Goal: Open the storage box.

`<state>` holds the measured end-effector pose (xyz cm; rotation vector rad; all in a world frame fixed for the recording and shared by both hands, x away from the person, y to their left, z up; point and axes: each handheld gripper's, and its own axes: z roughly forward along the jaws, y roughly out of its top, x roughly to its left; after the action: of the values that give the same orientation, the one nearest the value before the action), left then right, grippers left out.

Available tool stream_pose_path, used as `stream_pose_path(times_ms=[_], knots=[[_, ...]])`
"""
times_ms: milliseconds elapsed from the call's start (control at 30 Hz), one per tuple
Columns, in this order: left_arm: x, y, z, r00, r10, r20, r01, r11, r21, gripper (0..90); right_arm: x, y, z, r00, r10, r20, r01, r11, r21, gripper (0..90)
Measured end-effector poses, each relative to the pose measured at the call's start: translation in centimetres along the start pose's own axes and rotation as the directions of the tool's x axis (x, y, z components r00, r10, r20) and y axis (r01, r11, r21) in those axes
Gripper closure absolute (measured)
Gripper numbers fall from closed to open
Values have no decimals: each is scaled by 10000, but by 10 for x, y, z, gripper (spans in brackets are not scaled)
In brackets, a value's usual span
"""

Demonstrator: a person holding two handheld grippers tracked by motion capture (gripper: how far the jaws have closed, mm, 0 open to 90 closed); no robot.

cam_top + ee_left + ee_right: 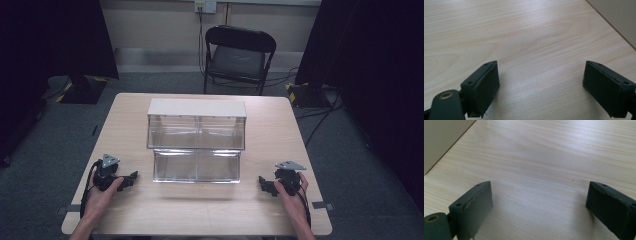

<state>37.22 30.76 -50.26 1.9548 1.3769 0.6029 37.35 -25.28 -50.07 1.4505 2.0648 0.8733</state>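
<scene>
We've got the clear bin [196,145] sitting mid-table [270,210], a two-tier thing with a white top, the lower tier stepping out toward us. Our left gripper [131,179] rests on the wood just left of the bin's lower front corner, and our right gripper [263,183] sits just right of the other front corner, neither touching the bin. Both point inward at it. On each gripper's own camera the jaws are spread wide with nothing but bare wood between them: left gripper [541,85], right gripper [540,205]. A black chair [239,57] stands behind the bin, past the table's far edge.
</scene>
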Motion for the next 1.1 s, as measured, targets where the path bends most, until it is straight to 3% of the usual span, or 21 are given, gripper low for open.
stream_pose_path(times_ms=[300, 367, 400, 767, 933, 1100], knots=[[0, 0, 0, 10000, 6, -11, -6, 10000, -3, 131, 2, 1, -2, 10000, -30, -73, 32, 9997, 250, 63], [0, 0, 0, 10000, -4, 0, 4, 10000, -10, 131, 3, 2, -3, 9999, -18, -126, 21, 9997, 224, 132], [0, 0, 0, 10000, 1, 0, -1, 10000, -10, 131, 4, 3, -4, 9998, -77, -185, 80, 9998, 176, 161], [0, 0, 0, 10000, -18, 10, 18, 10000, -25, 131, 13, 9, -20, 9970, -248, -735, 217, 9988, -428, 147], [0, 0, 0, 10000, -19, 8, 20, 10000, -26, 131, 19, 13, -28, 9919, -393, -1209, 307, 9969, -723, 153], [0, 0, 0, 10000, 2, 2, -2, 10000, -9, 131, 31, 17, -37, 9810, -615, -1843, 433, 9939, -1012, 143]])
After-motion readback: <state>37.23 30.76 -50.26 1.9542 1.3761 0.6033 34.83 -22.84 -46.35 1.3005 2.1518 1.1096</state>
